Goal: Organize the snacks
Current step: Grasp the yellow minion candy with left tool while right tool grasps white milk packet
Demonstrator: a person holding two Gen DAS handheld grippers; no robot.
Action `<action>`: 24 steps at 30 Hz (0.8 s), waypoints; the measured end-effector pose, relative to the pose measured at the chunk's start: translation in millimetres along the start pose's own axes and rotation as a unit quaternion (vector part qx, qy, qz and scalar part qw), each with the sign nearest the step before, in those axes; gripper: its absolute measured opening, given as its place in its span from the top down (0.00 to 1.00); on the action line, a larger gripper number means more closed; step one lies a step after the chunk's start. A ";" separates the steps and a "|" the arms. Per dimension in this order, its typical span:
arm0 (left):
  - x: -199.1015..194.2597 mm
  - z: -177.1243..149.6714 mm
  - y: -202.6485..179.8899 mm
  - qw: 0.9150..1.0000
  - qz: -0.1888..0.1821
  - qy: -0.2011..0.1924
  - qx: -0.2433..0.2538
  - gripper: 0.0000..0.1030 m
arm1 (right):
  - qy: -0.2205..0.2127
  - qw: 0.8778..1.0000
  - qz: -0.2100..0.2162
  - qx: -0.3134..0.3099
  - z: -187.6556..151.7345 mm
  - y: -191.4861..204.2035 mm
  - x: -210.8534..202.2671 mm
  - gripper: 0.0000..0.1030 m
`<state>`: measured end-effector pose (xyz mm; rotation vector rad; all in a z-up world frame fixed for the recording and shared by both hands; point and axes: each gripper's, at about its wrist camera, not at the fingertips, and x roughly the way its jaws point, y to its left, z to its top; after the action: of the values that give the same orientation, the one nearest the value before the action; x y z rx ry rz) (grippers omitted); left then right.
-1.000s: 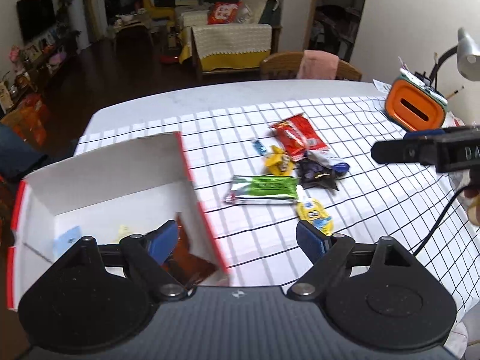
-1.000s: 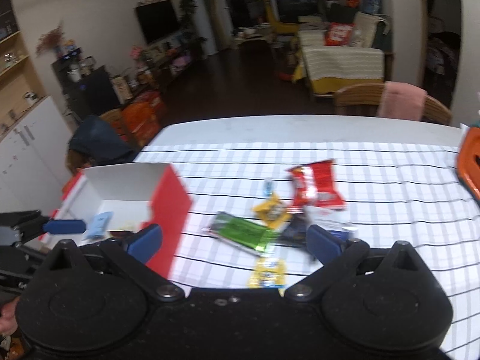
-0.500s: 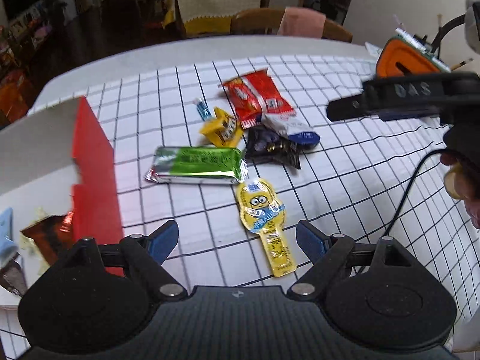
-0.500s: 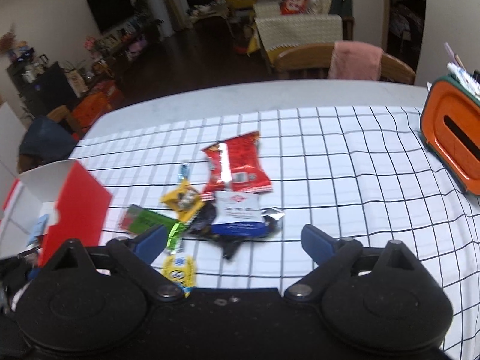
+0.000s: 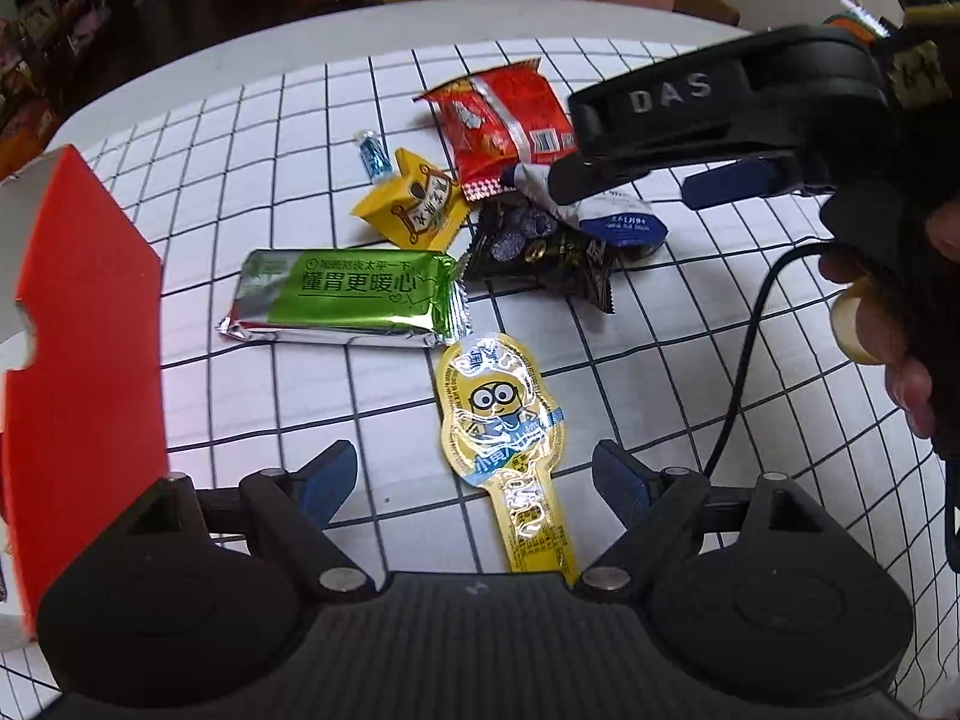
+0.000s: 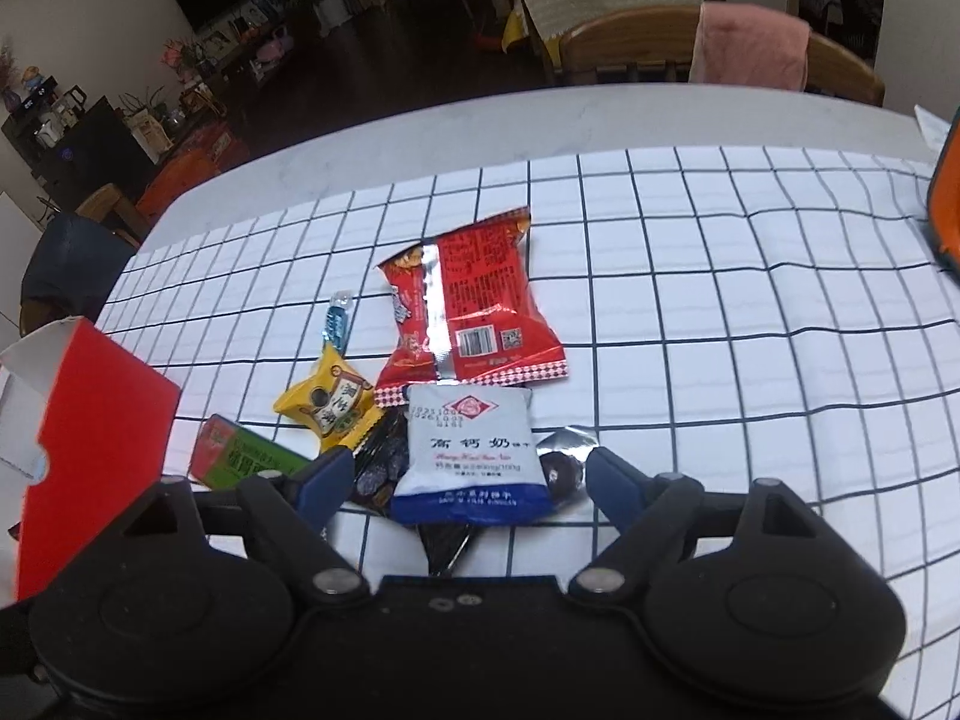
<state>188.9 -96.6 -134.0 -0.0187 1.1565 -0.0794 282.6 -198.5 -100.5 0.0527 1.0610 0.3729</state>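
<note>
Fingers of both grippers are spread apart and hold nothing. Between those of the left gripper (image 5: pixel 474 477) lies the tail of a yellow cartoon pouch (image 5: pixel 507 444), flat on the bench (image 5: pixel 690 324) with its checked cloth. Just beyond it sits a green bar (image 5: pixel 354 297), and past that a small yellow packet (image 5: pixel 414 207) and a tiny blue candy (image 5: pixel 375 153). A red box flap (image 5: pixel 78 348) stands at the left edge. The right gripper (image 6: pixel 465 477) hangs over a white and blue packet (image 6: pixel 474 459), which lies on top of a dark wrapper (image 6: pixel 384 468) and sits in line between its fingers, though contact cannot be judged. A red bag (image 6: pixel 468 315) lies just behind that packet, touching its far edge. An orange case (image 6: pixel 945 210) shows at the right rim.
</note>
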 end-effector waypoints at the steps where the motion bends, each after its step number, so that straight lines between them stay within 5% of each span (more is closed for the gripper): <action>1: 3.0 0.9 -0.4 1.000 0.001 0.003 -0.001 0.17 | 0.004 1.000 0.000 0.002 1.1 -0.9 4.0 0.21; 15: 30.3 9.3 -10.2 0.999 0.021 0.024 0.014 0.18 | 0.022 1.000 -0.003 -0.001 1.5 -2.2 24.7 0.39; 24: 30.2 10.2 -12.4 0.999 0.015 0.018 0.021 0.46 | 0.016 1.000 0.000 -0.004 1.1 -4.0 22.9 0.46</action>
<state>209.7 -111.5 -156.8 0.0385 1.1898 -0.0772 294.5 -194.8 -120.2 0.0385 1.0905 0.3786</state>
